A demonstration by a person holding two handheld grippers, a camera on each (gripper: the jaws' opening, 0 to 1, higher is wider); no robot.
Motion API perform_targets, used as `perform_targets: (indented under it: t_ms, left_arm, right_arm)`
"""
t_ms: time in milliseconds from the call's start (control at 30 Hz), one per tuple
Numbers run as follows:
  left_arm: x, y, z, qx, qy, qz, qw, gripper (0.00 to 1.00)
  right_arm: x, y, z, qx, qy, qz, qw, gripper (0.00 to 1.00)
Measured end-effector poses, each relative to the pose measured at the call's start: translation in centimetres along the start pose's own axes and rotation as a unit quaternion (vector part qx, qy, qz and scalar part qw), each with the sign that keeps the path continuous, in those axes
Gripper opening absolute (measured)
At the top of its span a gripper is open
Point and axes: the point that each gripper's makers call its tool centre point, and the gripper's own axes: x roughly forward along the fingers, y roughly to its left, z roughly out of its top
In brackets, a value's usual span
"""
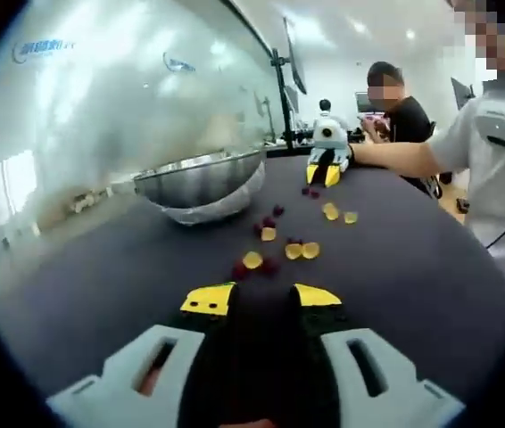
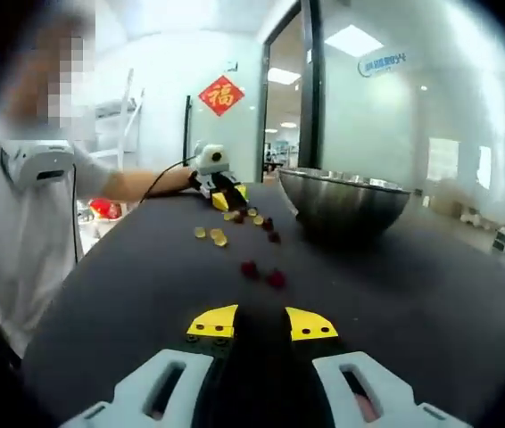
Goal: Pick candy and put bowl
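Both my hand-held grippers, left (image 1: 261, 300) and right (image 2: 262, 323), gape empty above the dark surface (image 1: 413, 267); candies (image 1: 281, 251), seemingly gummies, lie near the steel bowl (image 1: 201, 183).

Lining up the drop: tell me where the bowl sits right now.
The metal bowl stands on the dark table, left of the scattered candies in the left gripper view; in the right gripper view it is to their right.
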Motion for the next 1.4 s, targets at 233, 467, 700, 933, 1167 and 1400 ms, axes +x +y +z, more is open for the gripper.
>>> perform_targets:
  t_ms: [233, 467, 700, 933, 1167, 1400]
  left_arm:
    - [1.3, 0.8, -0.1, 0.000, 0.010, -0.027, 0.9996, 0.17]
    - [3.2, 0.4, 0.5, 0.018, 0.010, -0.054, 0.9983, 0.15]
    - [3.7, -0.1, 0.9, 0.037, 0.002, -0.065, 0.9972, 0.10]
    - [3.5, -0.5, 0.7, 0.037, 0.000, -0.076, 0.9964, 0.03]
    - [3.1, -0.5, 0.7, 0.039, -0.004, -0.077, 0.9963, 0.02]
    - [2.6, -0.2, 0.7, 0.036, -0.004, -0.069, 0.9969, 0.01]
  right_arm:
    - [0.7, -0.7, 0.1, 0.021, 0.010, 0.008, 0.9997, 0.14]
    - [3.2, -1.2, 0.8, 0.018, 0.010, 0.024, 0.9995, 0.14]
    - [5.0, -0.7, 1.5, 0.013, 0.010, 0.046, 0.9988, 0.13]
    - [5.3, -0.3, 1.7, -0.006, 0.002, 0.053, 0.9986, 0.05]
    - [5.2, -0.3, 1.7, -0.011, -0.001, 0.052, 0.9986, 0.04]
    - [5.2, -0.5, 1.7, -0.007, -0.004, 0.049, 0.9988, 0.04]
